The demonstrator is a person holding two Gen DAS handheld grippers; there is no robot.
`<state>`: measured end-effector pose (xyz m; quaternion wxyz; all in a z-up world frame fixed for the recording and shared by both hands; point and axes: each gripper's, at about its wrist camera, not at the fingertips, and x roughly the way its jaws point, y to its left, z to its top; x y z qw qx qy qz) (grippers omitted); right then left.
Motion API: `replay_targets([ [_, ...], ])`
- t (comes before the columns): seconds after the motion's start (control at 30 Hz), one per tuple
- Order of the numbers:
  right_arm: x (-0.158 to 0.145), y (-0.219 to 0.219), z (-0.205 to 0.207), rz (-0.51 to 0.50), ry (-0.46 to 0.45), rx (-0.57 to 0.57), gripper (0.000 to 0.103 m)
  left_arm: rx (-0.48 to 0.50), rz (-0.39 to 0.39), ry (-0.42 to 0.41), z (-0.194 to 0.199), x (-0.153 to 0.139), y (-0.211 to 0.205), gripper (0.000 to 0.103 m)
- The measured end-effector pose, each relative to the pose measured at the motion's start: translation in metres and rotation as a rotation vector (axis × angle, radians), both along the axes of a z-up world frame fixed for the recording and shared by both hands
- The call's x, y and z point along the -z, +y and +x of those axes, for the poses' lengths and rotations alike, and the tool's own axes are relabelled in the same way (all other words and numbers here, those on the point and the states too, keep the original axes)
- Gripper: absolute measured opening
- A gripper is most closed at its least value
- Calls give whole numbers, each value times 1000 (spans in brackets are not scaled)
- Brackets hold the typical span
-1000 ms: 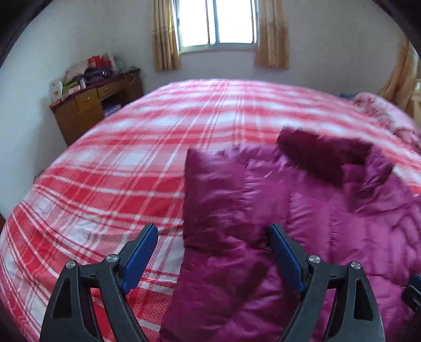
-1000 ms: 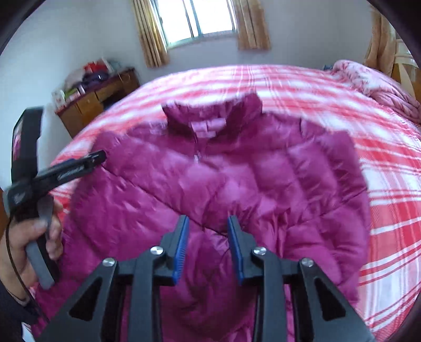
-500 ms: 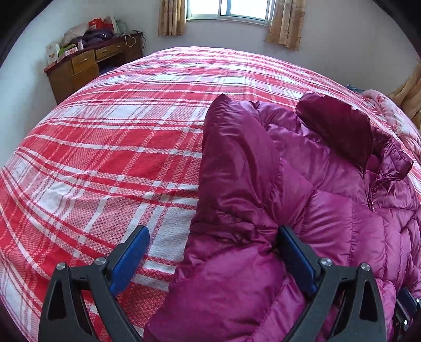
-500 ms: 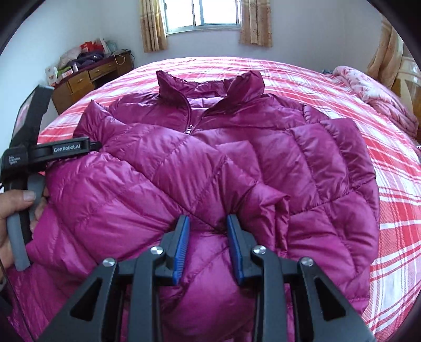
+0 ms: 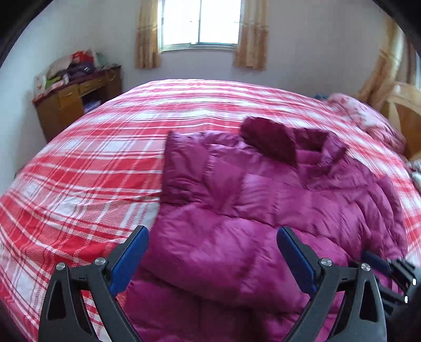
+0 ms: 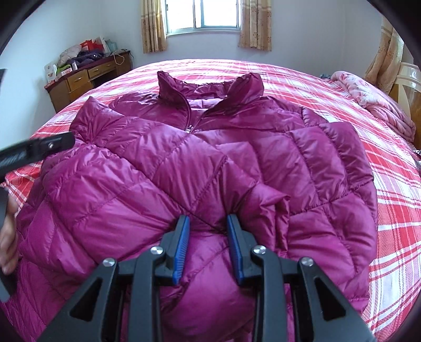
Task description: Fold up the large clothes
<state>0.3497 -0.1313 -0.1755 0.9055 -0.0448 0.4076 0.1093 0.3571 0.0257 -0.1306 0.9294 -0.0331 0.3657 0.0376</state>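
A magenta quilted puffer jacket point(image 6: 236, 147) lies front up on the bed, collar toward the window, both sleeves folded across its chest. It also shows in the left wrist view point(image 5: 263, 210). My right gripper point(image 6: 208, 223) is nearly closed, its blue pads pinching a fold of the left sleeve near the cuff. My left gripper point(image 5: 210, 234) is wide open and empty, above the jacket's left edge. It appears at the left edge of the right wrist view point(image 6: 34, 150).
The bed point(image 5: 92, 171) has a red and white plaid cover. A wooden desk point(image 5: 76, 102) with clutter stands at the back left. A pink quilt point(image 6: 368, 97) lies bunched at the right by the headboard. A window point(image 6: 205, 13) is in the far wall.
My left gripper has lifted and drawn back from the jacket's shoulder, still open. My right gripper stays clamped on the sleeve fold and has barely moved.
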Motion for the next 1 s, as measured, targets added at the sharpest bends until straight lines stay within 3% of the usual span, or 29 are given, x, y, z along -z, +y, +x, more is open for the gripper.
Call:
replay_targets([
  [0.13, 0, 0, 0, -1, -1, 1, 33, 23, 64, 40, 1, 16, -14, 98],
  [0.3, 0, 1, 1, -8, -2, 1, 33, 30, 36, 82, 10, 27, -9, 98],
  [0.67, 1, 5, 0, -32, -6, 6, 33, 22, 96, 117, 14, 38, -17, 101],
  [1.0, 1, 7, -1, -58, -10, 10, 33, 22, 92, 128, 18, 40, -16, 102],
])
